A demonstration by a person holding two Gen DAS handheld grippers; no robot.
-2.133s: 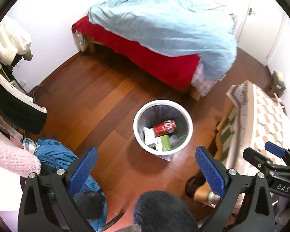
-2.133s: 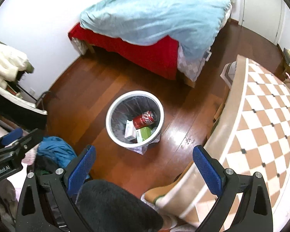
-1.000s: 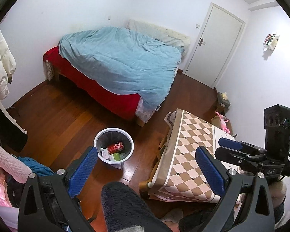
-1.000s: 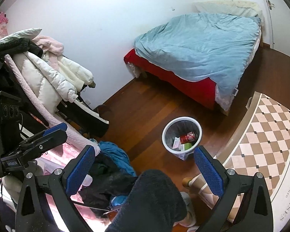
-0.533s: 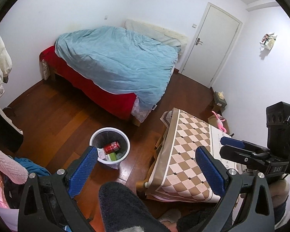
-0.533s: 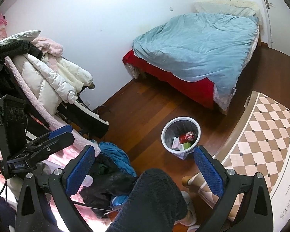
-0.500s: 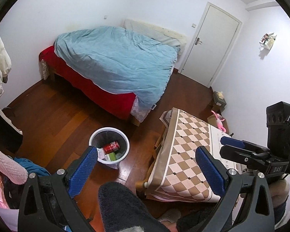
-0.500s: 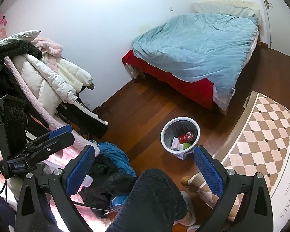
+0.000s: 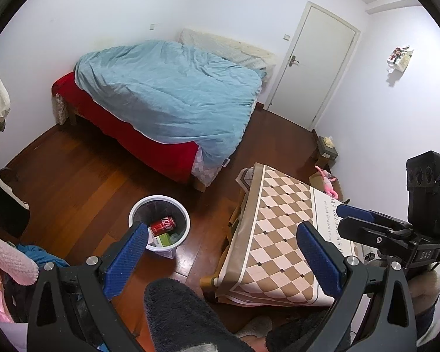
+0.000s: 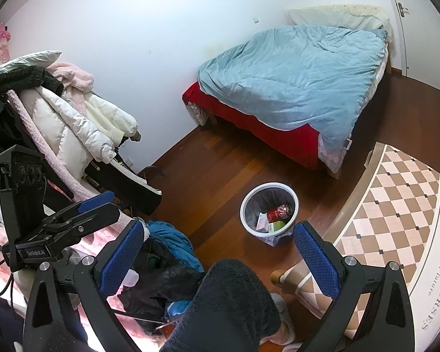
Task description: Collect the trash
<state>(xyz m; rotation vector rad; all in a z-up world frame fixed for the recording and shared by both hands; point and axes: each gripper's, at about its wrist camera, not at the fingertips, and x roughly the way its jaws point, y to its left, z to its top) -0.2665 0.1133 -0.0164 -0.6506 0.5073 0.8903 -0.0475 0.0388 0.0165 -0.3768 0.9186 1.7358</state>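
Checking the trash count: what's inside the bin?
The bin holds a red can, a white carton and a green box on a dark liner. Anything beneath them is covered.

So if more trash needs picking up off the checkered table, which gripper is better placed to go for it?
Probably the right gripper. It is open and empty, and the checkered table lies on its side; the left gripper, also open, sits nearer the clothes pile. No trash shows on the table, though.

high wrist views, both sharing bin [image 9: 159,225]
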